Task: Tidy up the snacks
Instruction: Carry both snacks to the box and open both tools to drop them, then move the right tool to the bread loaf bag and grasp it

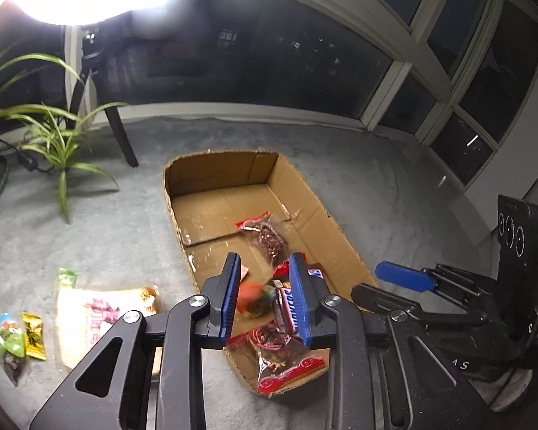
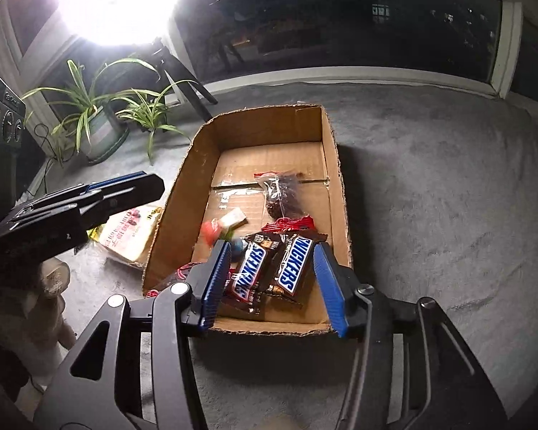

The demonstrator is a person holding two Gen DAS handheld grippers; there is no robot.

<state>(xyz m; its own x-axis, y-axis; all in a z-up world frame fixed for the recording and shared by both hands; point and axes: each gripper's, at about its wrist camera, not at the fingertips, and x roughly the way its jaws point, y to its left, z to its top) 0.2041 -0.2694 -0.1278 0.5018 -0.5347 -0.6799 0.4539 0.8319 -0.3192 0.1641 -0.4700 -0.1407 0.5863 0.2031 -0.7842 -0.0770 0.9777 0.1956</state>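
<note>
Both wrist views look down, close, over the cardboard box (image 1: 315, 200) (image 2: 183, 186) toward the windows. Left view sits left of it, right view at its near end; each shows the other gripper.

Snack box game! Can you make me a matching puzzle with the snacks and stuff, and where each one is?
Things:
1. Snickers bars
2. big pale snack bag
3. spider plant
4. small green and yellow packets

Places:
A. on the carpet just left of the cardboard box
B. by the window, in a pot
C. inside the box, near end
D. on the carpet, far left of the box

Pairs: 1-C, 2-A, 3-B, 4-D
</note>
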